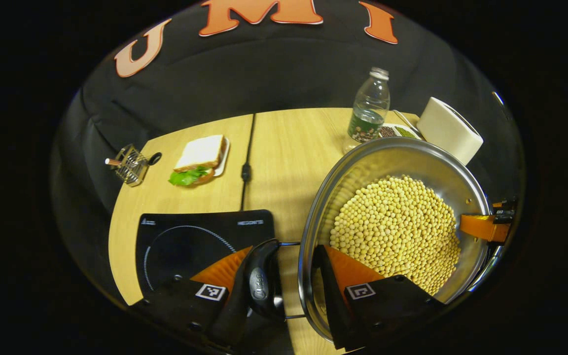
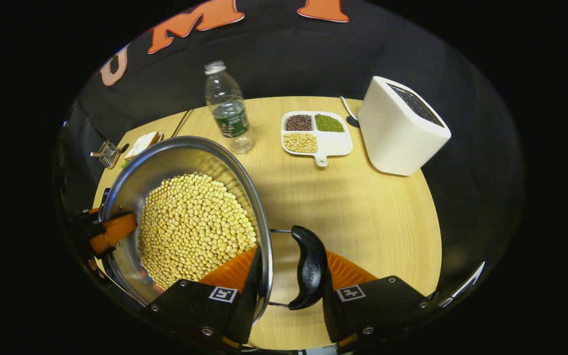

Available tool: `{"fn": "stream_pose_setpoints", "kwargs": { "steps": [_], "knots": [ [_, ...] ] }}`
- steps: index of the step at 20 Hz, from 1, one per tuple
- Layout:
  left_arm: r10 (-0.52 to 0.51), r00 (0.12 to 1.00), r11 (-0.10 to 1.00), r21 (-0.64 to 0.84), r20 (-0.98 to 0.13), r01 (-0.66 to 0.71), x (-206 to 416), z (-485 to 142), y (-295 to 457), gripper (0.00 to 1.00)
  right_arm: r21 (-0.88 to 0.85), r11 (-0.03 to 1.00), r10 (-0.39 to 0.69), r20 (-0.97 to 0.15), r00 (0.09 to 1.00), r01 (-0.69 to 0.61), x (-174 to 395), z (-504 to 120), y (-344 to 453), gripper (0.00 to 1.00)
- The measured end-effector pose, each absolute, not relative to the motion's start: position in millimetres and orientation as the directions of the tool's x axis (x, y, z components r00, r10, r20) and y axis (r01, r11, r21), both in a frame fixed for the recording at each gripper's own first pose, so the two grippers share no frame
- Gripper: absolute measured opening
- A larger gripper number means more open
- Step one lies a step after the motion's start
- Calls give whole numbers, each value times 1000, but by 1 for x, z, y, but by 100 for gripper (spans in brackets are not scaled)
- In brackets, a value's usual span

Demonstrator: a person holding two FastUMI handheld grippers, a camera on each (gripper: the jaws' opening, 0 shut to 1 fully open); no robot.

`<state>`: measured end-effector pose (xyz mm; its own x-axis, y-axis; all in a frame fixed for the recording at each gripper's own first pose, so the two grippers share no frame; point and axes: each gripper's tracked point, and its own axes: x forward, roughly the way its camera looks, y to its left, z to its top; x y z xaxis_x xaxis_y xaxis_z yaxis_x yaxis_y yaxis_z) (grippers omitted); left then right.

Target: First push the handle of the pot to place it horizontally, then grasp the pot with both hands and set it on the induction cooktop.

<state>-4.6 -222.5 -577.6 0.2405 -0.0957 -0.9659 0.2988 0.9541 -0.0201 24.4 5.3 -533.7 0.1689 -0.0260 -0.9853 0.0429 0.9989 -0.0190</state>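
One pot (image 1: 392, 172) of beans has two handles, each gripped by one claw: left claw (image 1: 289, 281), right claw (image 2: 289, 276). One induction cooktop (image 1: 185, 241) lies on the counter (image 1: 284, 148).

Bean-filled steel pot (image 1: 442, 172) beside black cooktop (image 1: 185, 241)

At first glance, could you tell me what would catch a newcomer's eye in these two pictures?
The steel pot heaped with soybeans dominates both views, gripped on both sides: the left gripper spans its rim and black side handle, the right gripper does the same on the opposite side. To the pot's left, at the near table edge, lies the black induction cooktop. Behind the pot stand a water bottle, a divided dish of beans and a white box-shaped appliance.
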Motion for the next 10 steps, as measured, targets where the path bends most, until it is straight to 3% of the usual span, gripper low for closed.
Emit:
{"fn": "stream_pose_setpoints", "kwargs": {
  "steps": [10],
  "knots": [
    [-21, 322, 972, 55, -947, 227, 14, -527, -117, 74, 29, 999, 34, -976, 215, -27, 42, -502, 106, 58]
  ]
}}
